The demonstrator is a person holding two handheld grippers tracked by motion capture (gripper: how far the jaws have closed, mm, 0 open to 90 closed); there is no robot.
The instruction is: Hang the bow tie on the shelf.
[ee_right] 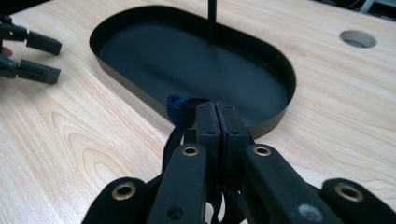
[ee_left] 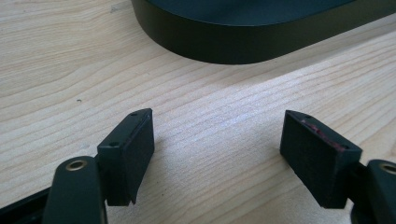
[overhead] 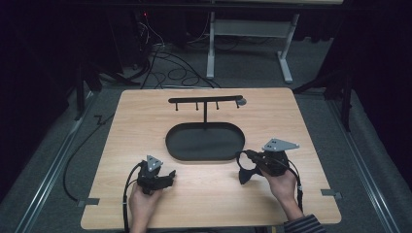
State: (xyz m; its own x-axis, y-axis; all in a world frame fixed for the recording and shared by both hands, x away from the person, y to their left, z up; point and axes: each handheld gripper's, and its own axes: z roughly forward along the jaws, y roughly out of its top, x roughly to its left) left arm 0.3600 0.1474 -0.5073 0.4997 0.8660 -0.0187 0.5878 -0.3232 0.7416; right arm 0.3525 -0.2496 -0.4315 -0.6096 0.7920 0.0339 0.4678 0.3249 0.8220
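**Right gripper holds a dark loop beside the oval tray**

A dark blue loop of cord or strap (ee_right: pixel 180 105) is clamped in the right gripper (overhead: pixel 244 167), whose jaws are pressed together on it. In the high view the loop (overhead: pixel 246 162) hangs from the gripper tips as a ring, above the table (overhead: pixel 311 194) and just beside the right end of the black oval tray (overhead: pixel 170 145). What exactly the loop belongs to is hard to tell.

From the right gripper view, the tray's near wall (ee_right: pixel 140 95) lies just beyond the jaw tips, and a thin black post (ee_right: pixel 211 18) rises from its far side. In the high view that post carries a crossbar with small hooks (overhead: pixel 204 100), standing toward the table's far edge.

The left gripper (overhead: pixel 167 177) rests near the table's near edge, left of centre, its jaws spread wide with nothing between them. Its own view shows bare wood between the pads (ee_left: pixel 135 149), with the tray's curved wall (ee_left: pixel 210 46) near.
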